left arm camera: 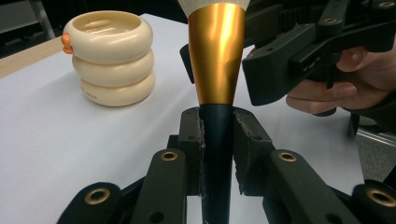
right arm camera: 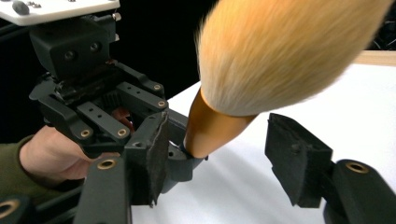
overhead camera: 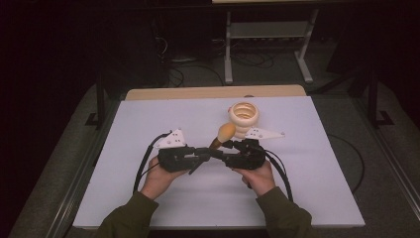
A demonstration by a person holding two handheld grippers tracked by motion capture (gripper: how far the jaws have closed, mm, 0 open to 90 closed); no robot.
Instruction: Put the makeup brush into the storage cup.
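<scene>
A make-up brush with a fluffy tan head (right arm camera: 280,51), gold ferrule (left arm camera: 217,56) and dark handle points up and away over the middle of the white table (overhead camera: 148,198). My left gripper (left arm camera: 218,126) is shut on the dark handle just below the ferrule. My right gripper (right arm camera: 224,144) faces it from the right, its two pads (right arm camera: 294,149) standing either side of the ferrule with gaps to it. In the high view the brush (overhead camera: 225,133) rises between the left gripper (overhead camera: 209,151) and the right gripper (overhead camera: 223,150), tip to tip.
A cream holder of stacked rings (overhead camera: 244,118) with an open top stands just behind the brush, with a small orange knob on its side (left arm camera: 66,43). A wooden strip (overhead camera: 213,92) runs along the table's far edge. Cables trail back from both grippers.
</scene>
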